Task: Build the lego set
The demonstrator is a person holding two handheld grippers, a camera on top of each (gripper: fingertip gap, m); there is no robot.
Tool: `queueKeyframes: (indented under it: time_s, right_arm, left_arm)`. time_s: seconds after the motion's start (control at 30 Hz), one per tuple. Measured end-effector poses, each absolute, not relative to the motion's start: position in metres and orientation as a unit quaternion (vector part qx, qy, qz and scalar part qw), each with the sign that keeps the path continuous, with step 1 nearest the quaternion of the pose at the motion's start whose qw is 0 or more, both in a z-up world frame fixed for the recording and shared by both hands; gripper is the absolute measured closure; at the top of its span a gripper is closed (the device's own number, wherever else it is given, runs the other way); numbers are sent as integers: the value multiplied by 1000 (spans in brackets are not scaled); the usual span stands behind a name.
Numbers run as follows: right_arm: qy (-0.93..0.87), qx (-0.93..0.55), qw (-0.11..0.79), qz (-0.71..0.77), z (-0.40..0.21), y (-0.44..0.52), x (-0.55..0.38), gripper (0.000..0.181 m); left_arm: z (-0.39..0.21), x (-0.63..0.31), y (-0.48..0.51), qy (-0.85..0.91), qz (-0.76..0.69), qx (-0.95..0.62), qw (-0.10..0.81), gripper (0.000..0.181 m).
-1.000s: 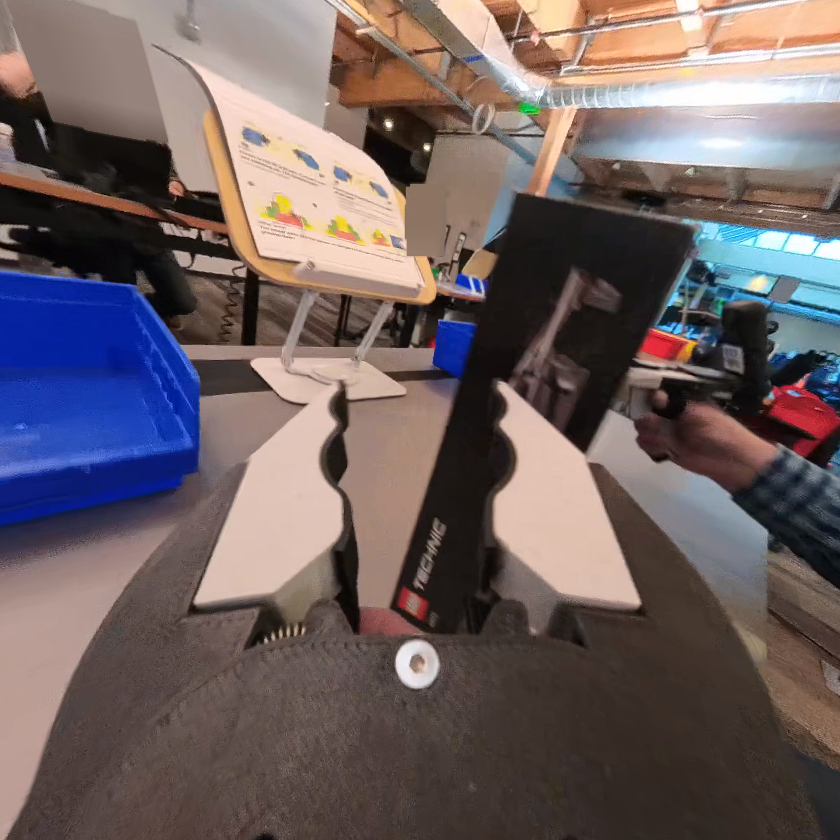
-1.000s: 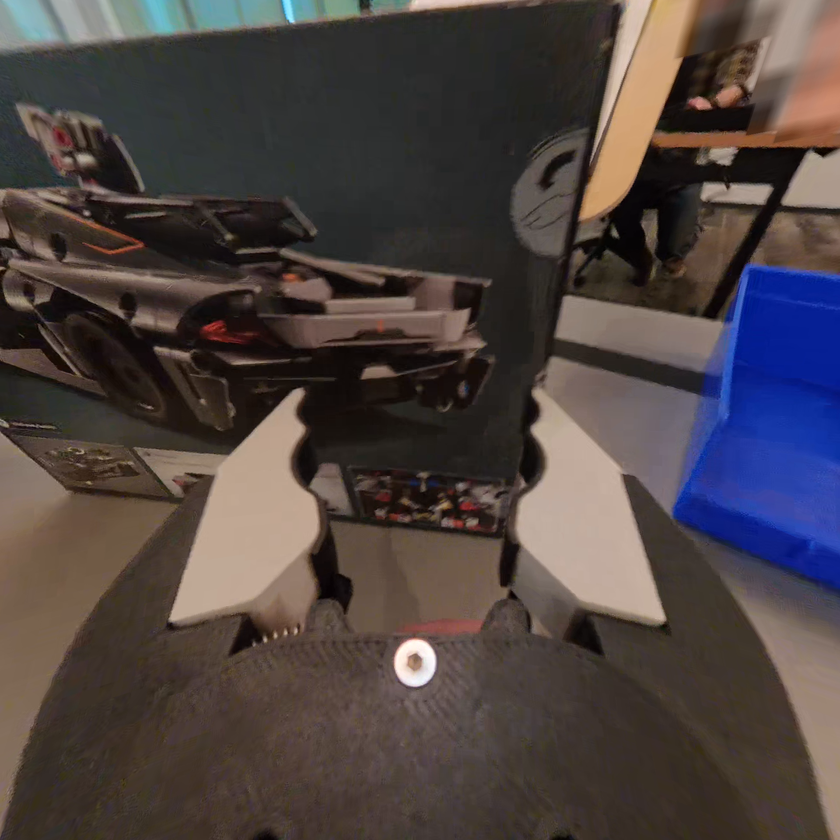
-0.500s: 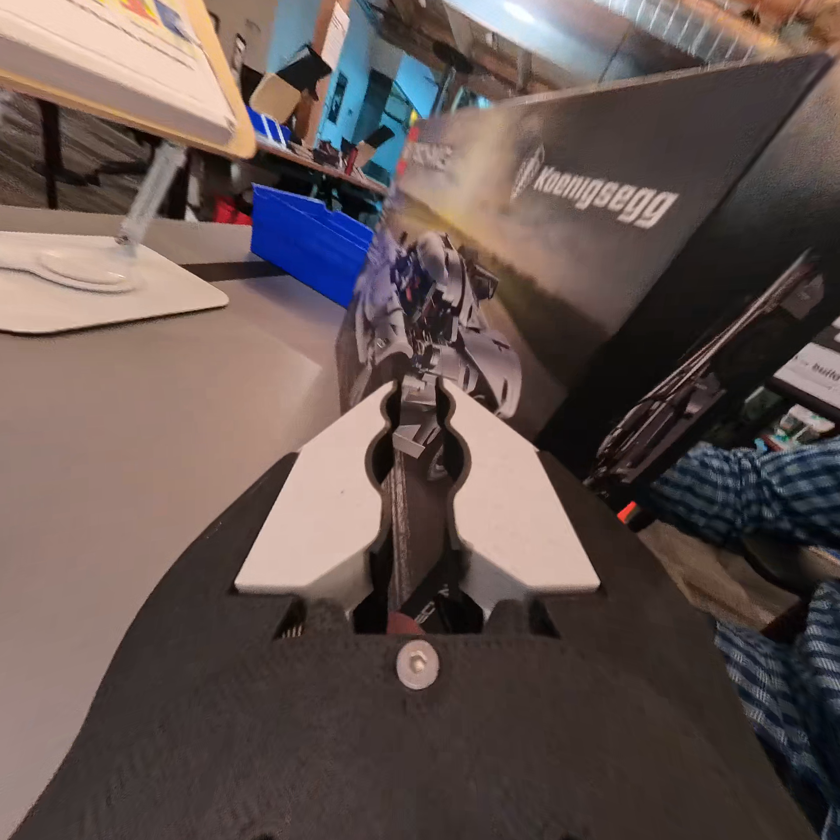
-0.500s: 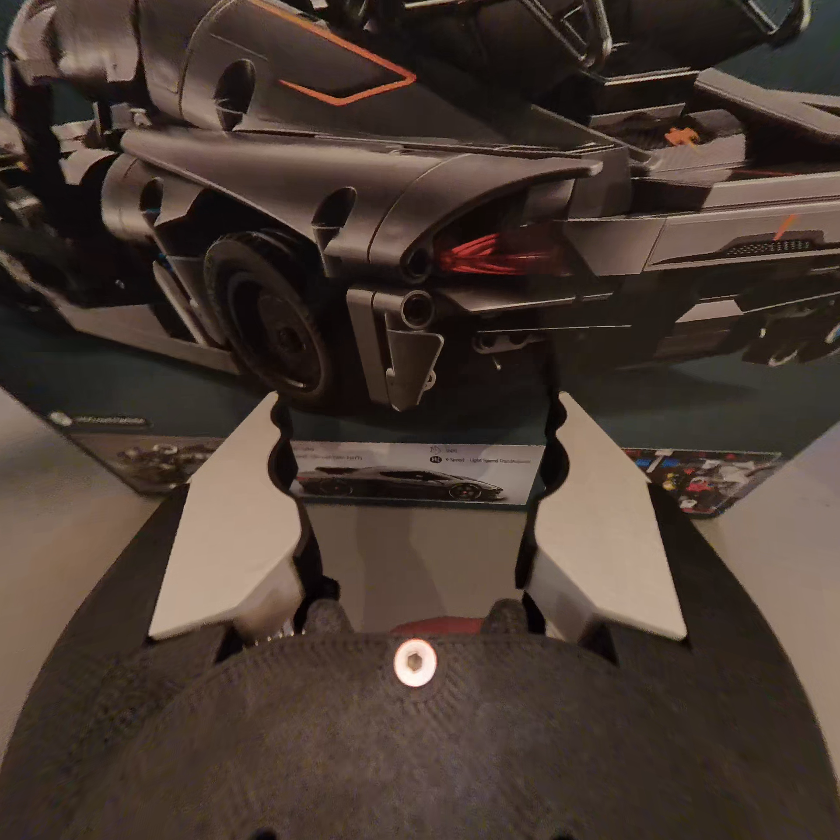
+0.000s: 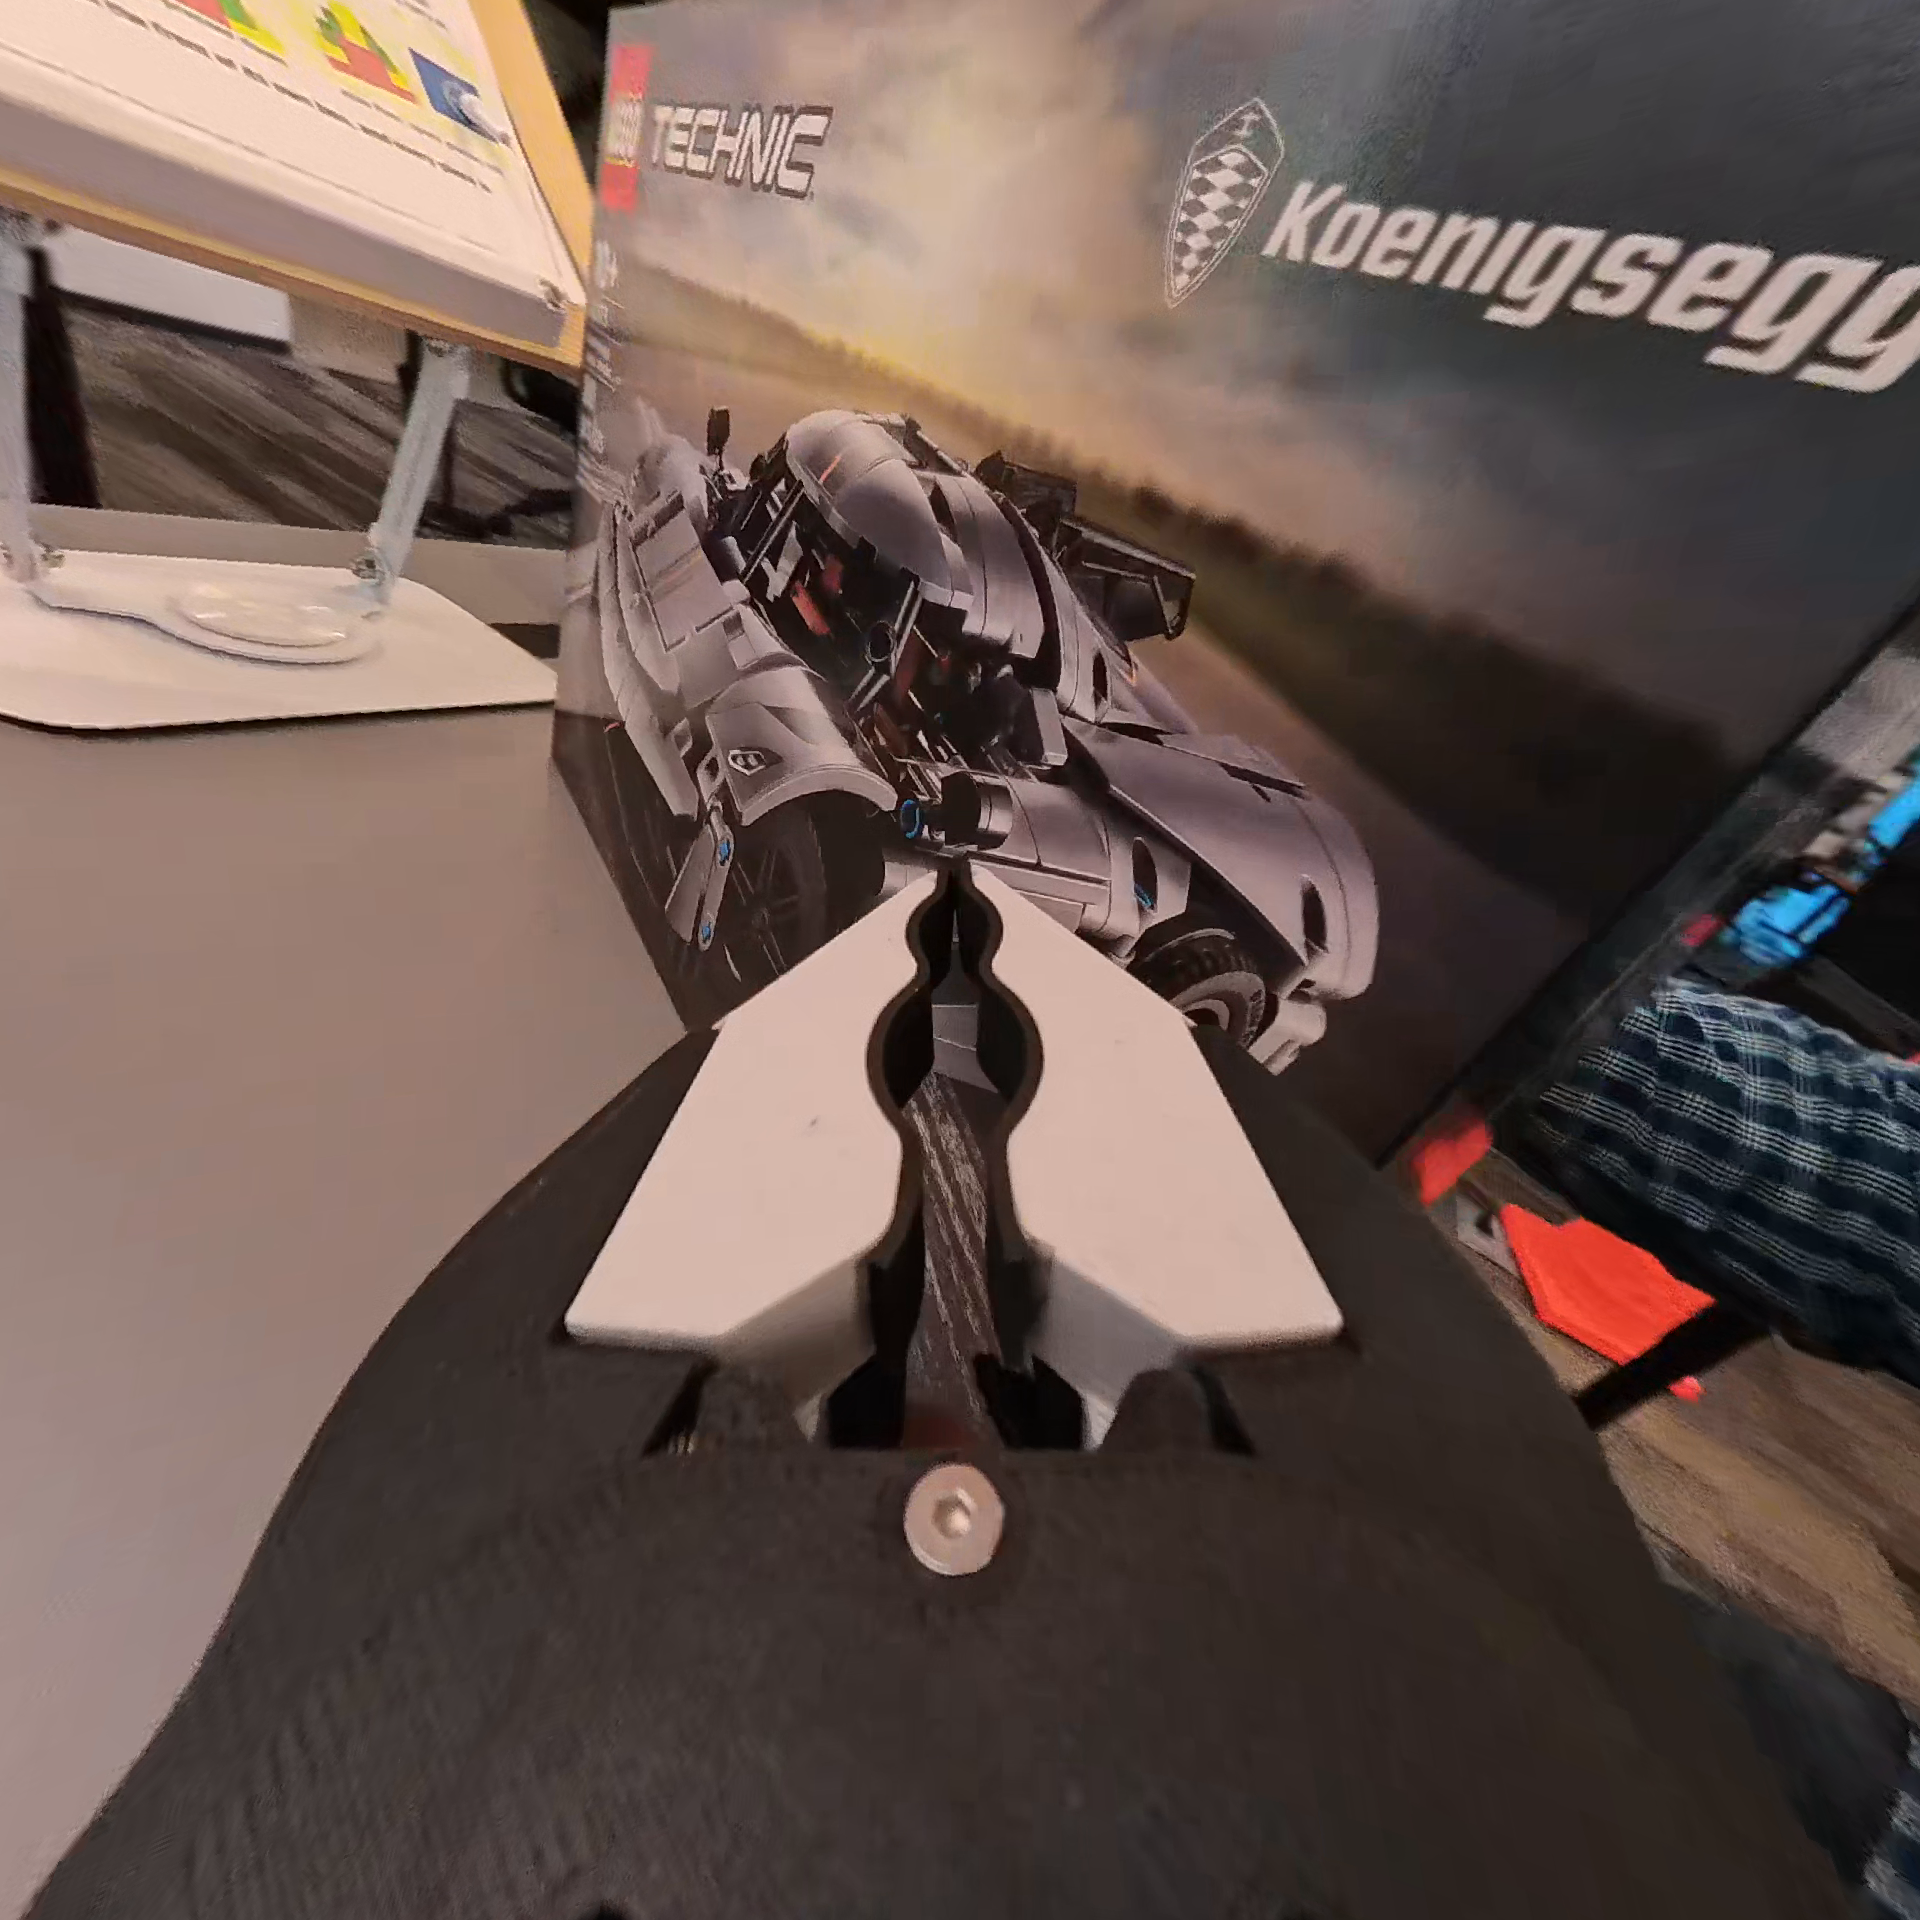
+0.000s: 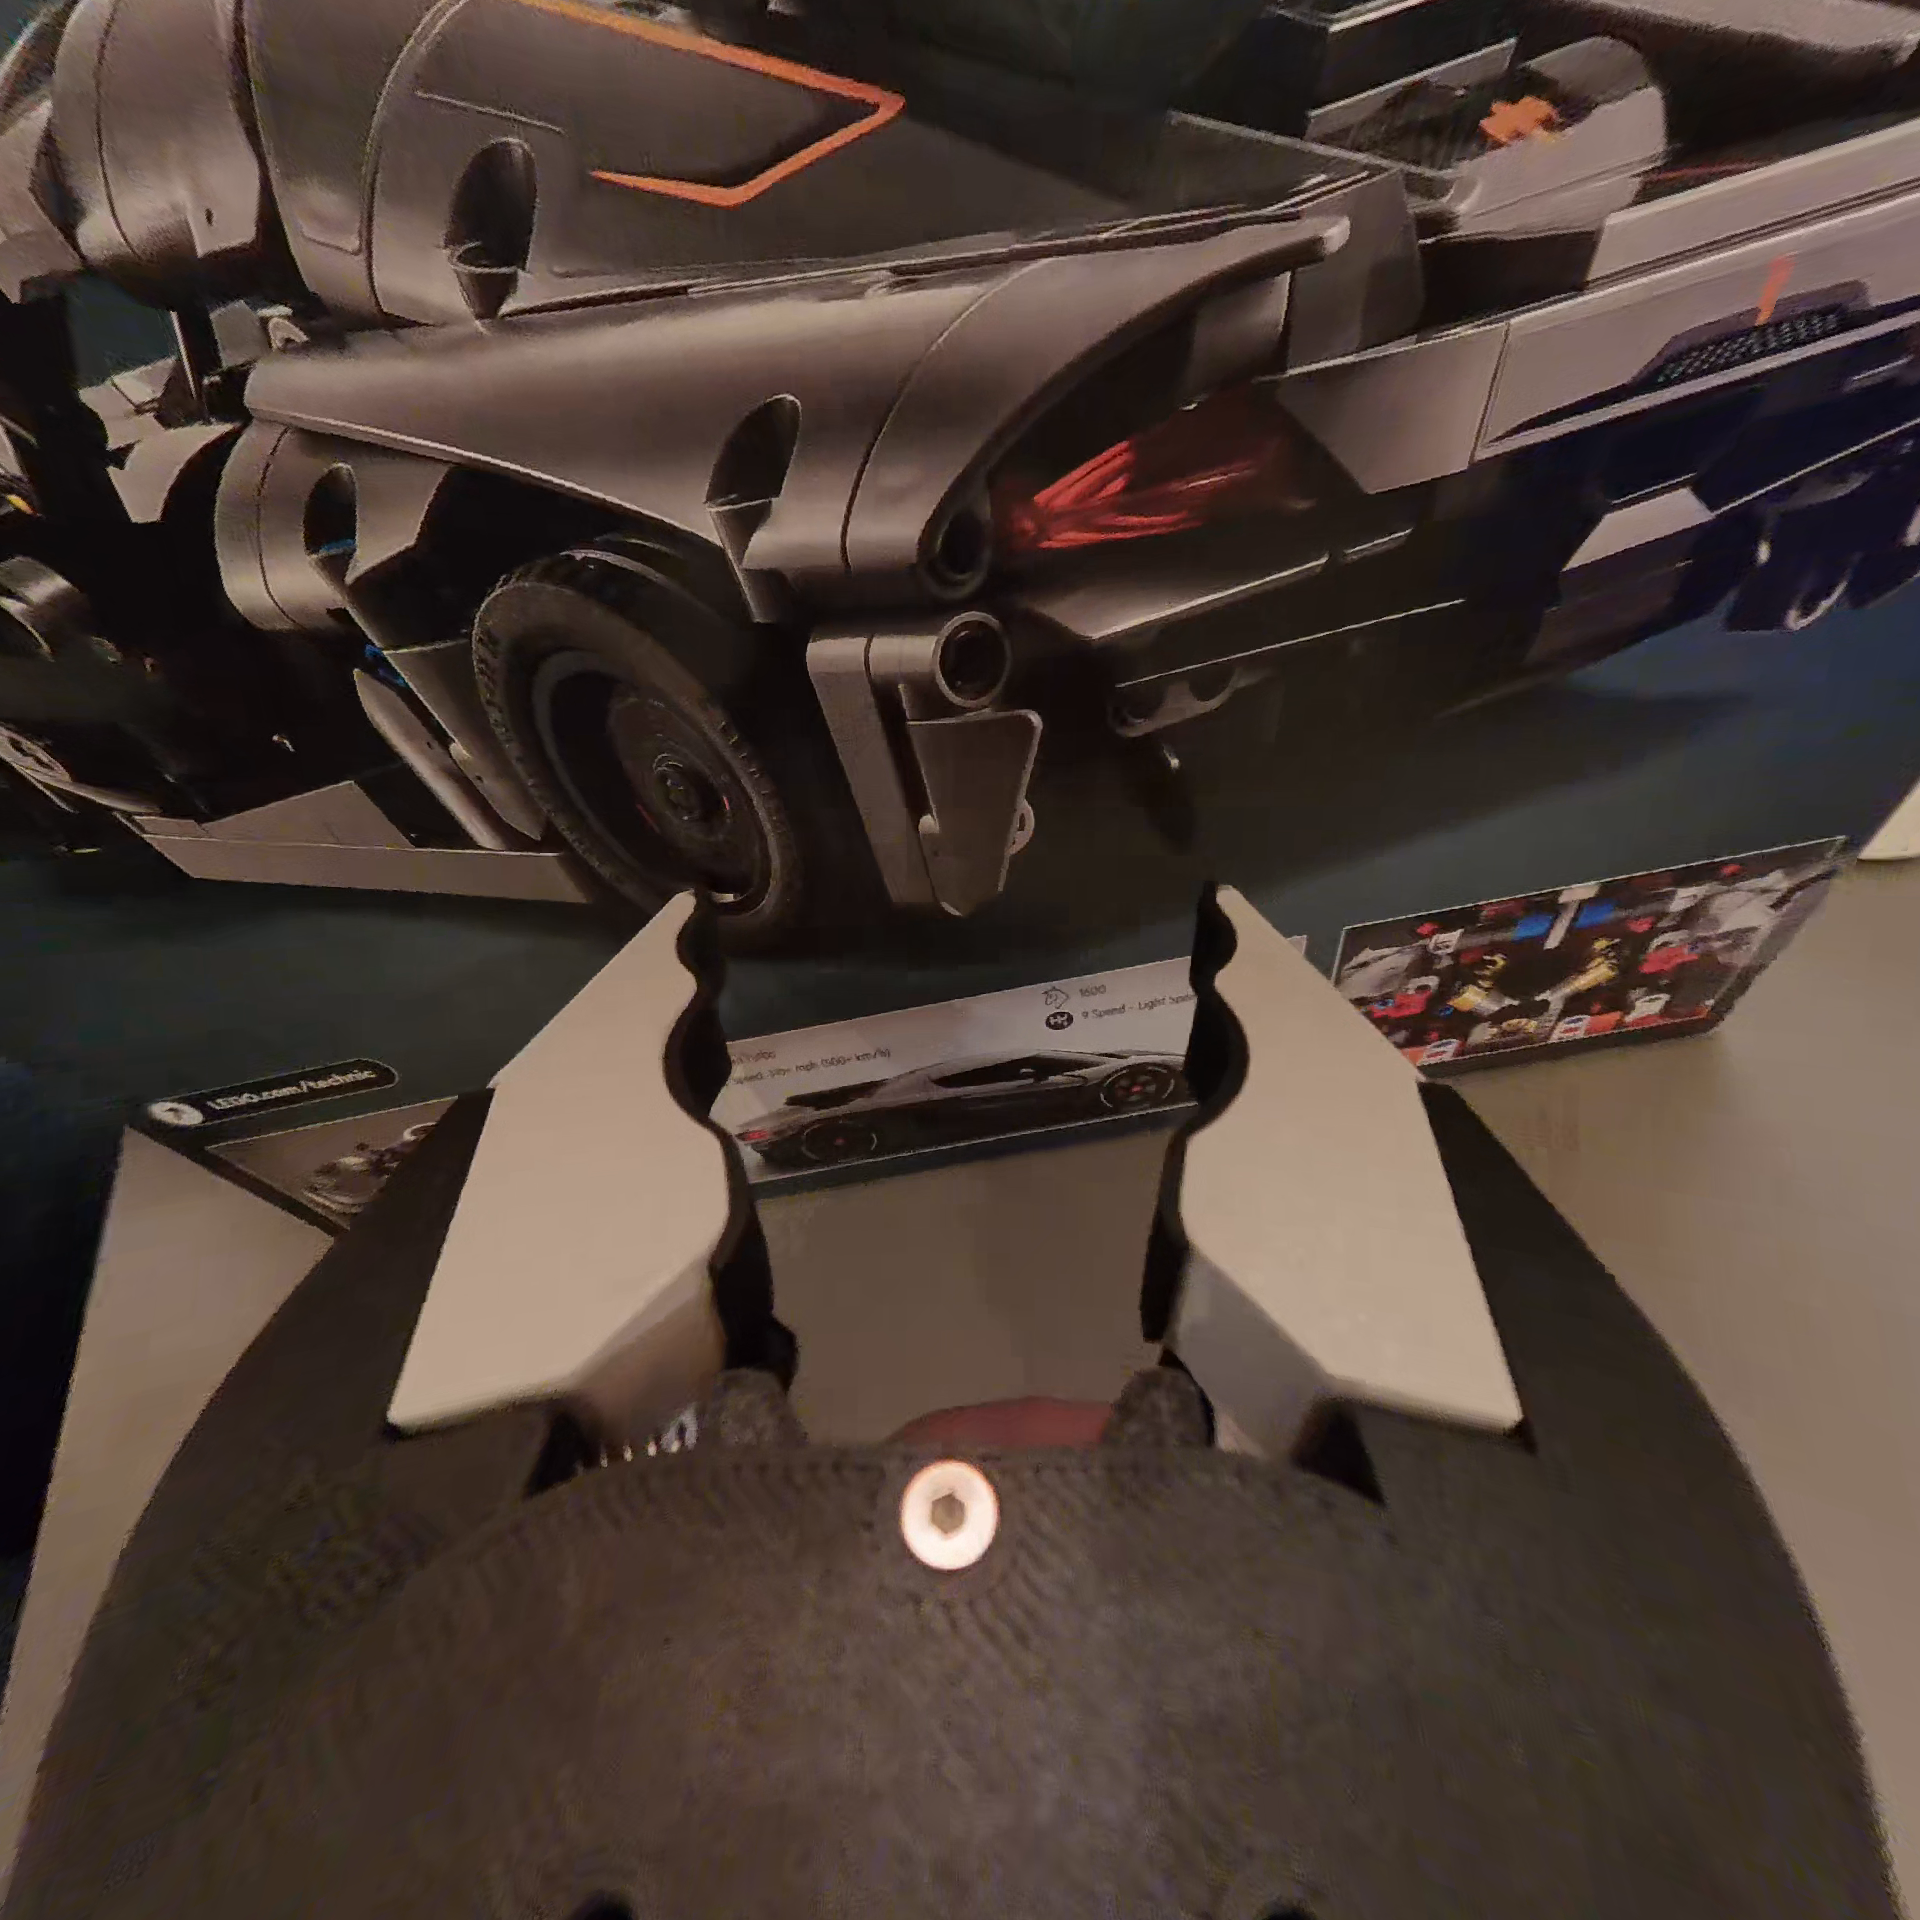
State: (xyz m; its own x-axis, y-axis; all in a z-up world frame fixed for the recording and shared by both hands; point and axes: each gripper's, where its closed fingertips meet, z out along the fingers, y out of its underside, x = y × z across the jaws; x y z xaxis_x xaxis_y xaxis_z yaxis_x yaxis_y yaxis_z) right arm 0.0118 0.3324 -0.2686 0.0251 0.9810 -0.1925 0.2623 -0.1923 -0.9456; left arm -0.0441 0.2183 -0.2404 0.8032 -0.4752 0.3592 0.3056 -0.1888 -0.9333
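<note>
The large dark lego set box (image 5: pixel 1351 520) stands upright on the grey table (image 5: pixel 260 935), its front with a grey car picture facing my left gripper (image 5: pixel 956 883). That gripper is shut with nothing between its white fingers, close in front of the box's lower front face. In the right wrist view the box's back face (image 6: pixel 935 364) fills the frame. My right gripper (image 6: pixel 945 904) is open and empty, pointing at the lower part of that back face, a short way from it. No loose bricks show.
An instruction sheet on a wooden board with a white stand (image 5: pixel 260 644) is at the left behind the box. A person's plaid sleeve (image 5: pixel 1714 1143) reaches in at the right, past the table edge. An orange object (image 5: pixel 1579 1288) lies on the floor.
My left gripper went from open around the box's edge to shut and now faces the box front. My right gripper moved in closer to the back face and stayed open.
</note>
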Motion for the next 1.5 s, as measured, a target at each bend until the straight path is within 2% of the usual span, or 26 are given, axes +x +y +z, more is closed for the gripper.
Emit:
queueKeyframes:
  time_s: [0.07, 0.2, 0.33, 0.4, 0.47, 0.83, 0.93, 1.03, 1.1, 1.23, 1.33, 1.5]
  right_arm:
    - [-520, -600, 354, 494, -270, 336, 9, 91]
    - [-541, -576, 314, 527, -271, 339, 5, 98]
    - [-545, -572, 306, 532, -272, 352, 1, 97]
    - [-544, -575, 315, 524, -270, 355, -1, 108]
    - [-538, -583, 327, 514, -269, 357, -2, 111]
    - [-475, -633, 386, 474, -274, 329, 58, 97]
    - [-461, -642, 430, 438, -267, 314, 85, 94]
    - [-433, -673, 461, 384, -262, 300, 108, 96]
    - [-419, -690, 479, 345, -259, 288, 121, 111]
    - [-401, -697, 514, 299, -249, 257, 132, 140]
    - [-395, -707, 520, 272, -249, 235, 129, 177]
    - [-379, -707, 548, 235, -239, 204, 118, 181]
  left_arm:
    - [-240, -40, 218, 39, -296, -703, 645, 181]
    - [-240, -24, 216, 5, -287, -690, 664, 181]
    - [-240, -2, 219, -13, -284, -680, 676, 181]
    - [-243, 7, 223, -5, -283, -683, 674, 181]
    - [-243, 10, 225, -1, -283, -682, 674, 176]
    - [-232, -26, 224, 0, -238, -702, 671, 163]
    - [-239, -26, 203, 3, -214, -714, 666, 148]
    - [-253, -27, 188, 18, -146, -744, 652, 152]
    - [-253, -26, 179, 21, -127, -743, 656, 166]
    - [-255, -12, 170, 5, -142, -745, 652, 180]
    - [-251, 5, 168, 11, -148, -745, 651, 181]
    - [-234, 37, 166, 19, -155, -739, 656, 181]
